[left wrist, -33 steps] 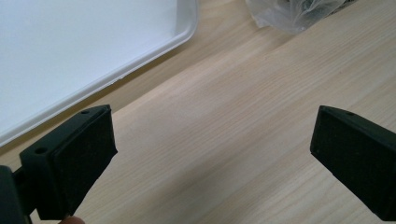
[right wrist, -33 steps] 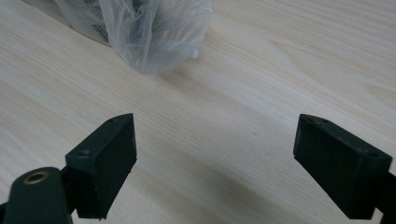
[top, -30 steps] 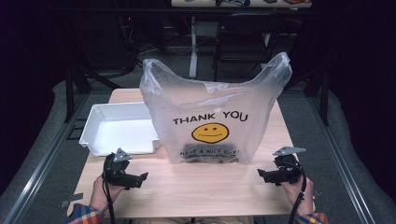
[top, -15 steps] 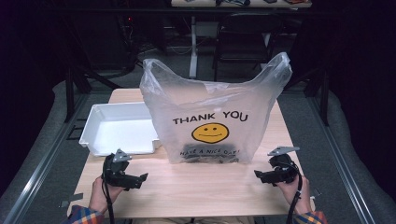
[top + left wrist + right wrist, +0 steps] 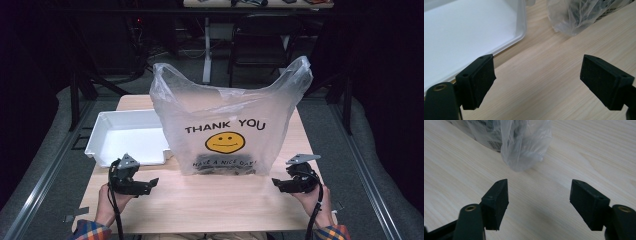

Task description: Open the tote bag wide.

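Standing upright mid-surface is the thin clear plastic bag (image 5: 227, 125), printed "THANK YOU" with a smiley, mouth open at top, two handle loops raised at the corners. Film is judged light, soft, slippery and easily torn; it will collapse if squeezed at the wall, so a hold is best taken at a handle loop or a bunched bottom corner. Dark contents, not identifiable, are seen low inside, so some weight at the base is expected. A white tray (image 5: 127, 135) sits just beside the bag on its left, apparently empty. The wooden surface (image 5: 210, 200) is bare in front. Left gripper (image 5: 145, 186) and right gripper (image 5: 280, 185) are held near the bag's bottom corners, apart from it; fingers (image 5: 477, 78) (image 5: 496, 200) on both are spread wide, nothing pinched.
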A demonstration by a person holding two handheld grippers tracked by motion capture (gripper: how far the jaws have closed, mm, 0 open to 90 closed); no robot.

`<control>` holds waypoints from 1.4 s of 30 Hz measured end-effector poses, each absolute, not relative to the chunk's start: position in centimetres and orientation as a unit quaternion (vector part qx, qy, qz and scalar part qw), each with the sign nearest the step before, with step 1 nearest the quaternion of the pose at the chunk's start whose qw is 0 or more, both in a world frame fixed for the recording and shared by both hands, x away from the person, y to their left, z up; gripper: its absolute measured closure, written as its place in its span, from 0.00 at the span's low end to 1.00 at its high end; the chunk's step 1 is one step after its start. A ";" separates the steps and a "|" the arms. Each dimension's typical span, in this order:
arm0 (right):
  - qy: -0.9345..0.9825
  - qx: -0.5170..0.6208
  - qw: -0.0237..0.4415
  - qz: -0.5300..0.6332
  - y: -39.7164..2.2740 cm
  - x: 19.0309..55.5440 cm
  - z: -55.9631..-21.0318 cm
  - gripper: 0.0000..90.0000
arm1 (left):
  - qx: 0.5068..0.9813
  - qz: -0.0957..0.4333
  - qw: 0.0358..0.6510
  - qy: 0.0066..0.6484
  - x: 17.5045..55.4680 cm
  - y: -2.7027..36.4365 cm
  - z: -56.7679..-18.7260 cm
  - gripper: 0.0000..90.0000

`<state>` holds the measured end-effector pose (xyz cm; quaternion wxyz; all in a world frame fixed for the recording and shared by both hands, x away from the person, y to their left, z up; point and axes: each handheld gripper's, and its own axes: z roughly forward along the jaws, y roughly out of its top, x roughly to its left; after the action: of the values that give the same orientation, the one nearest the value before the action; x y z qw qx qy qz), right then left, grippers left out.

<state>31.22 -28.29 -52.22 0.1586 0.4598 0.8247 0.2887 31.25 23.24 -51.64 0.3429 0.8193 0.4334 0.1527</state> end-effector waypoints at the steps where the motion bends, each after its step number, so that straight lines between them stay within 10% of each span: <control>1: 0.828 0.457 0.159 0.284 -28.4 31.3 -52.0 0.37 | 0.819 0.147 0.344 0.434 31.3 23.2 -51.5 0.16; 28: 0.789 0.430 0.216 0.382 -27.2 33.1 -44.3 0.62 | 0.799 0.152 0.445 0.375 34.6 18.0 -46.2 0.33; 42: 0.791 0.423 0.218 0.385 -26.2 33.5 -44.0 0.95 | 0.800 0.139 0.461 0.358 35.2 17.4 -46.7 0.84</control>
<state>33.48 -26.23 -43.99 0.2181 0.4233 0.7907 0.3847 35.19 17.43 -46.75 0.4612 0.7997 0.3583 0.1393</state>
